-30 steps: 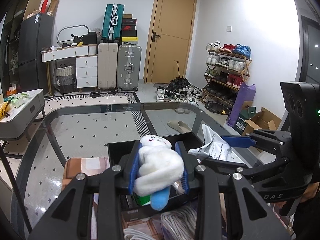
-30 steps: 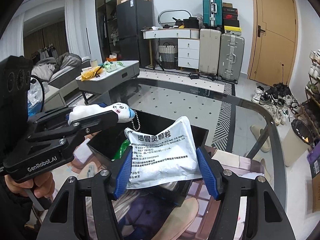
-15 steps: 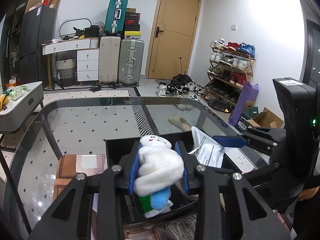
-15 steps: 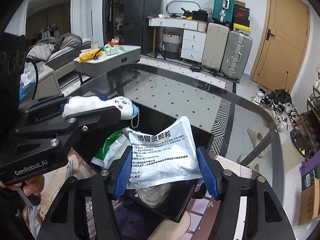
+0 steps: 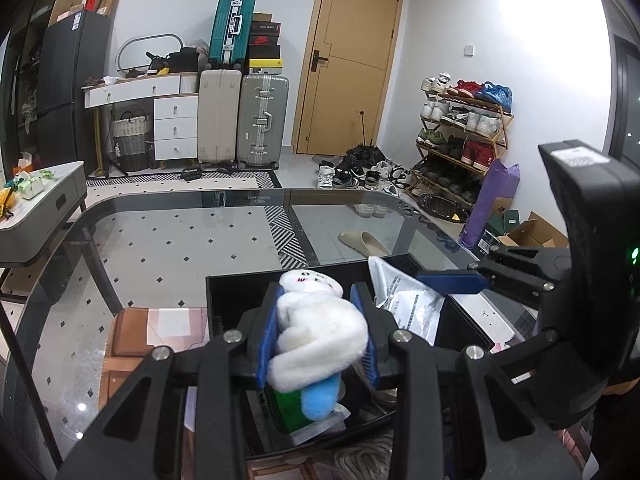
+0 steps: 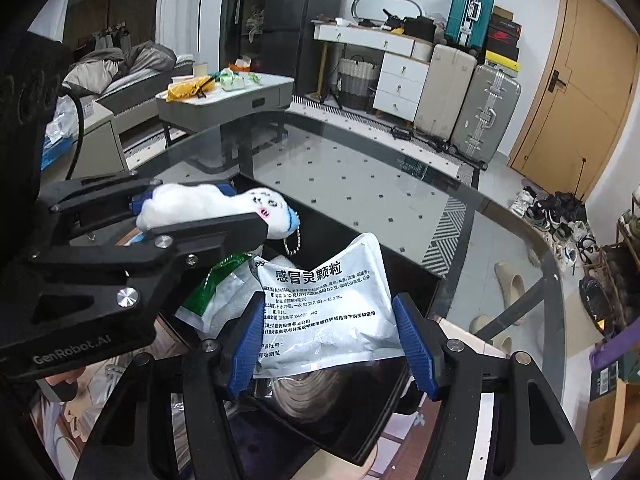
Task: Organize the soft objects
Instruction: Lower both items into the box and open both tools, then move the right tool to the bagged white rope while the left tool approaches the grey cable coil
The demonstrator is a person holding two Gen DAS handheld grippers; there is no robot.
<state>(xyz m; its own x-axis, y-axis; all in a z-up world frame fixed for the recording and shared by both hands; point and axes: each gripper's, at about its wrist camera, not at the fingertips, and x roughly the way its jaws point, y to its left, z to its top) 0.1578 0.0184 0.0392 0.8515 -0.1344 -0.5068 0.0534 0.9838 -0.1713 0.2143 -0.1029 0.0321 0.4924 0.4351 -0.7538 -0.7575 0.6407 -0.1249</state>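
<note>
White plush toy (image 5: 320, 336) sits pinched between the blue pads of the left gripper (image 5: 318, 332), held above the black tray (image 5: 224, 292) on the glass table (image 5: 168, 240); the right gripper (image 6: 330, 336) is clamped on a silver medicine sachet (image 6: 332, 312), also over the tray, where a green-printed packet (image 6: 218, 284) already lies. Judgement: lower each item close to the tray floor before spreading the jaws, plush into a free part beside the packet, and keep the two grippers from knocking, since they hang near each other.
</note>
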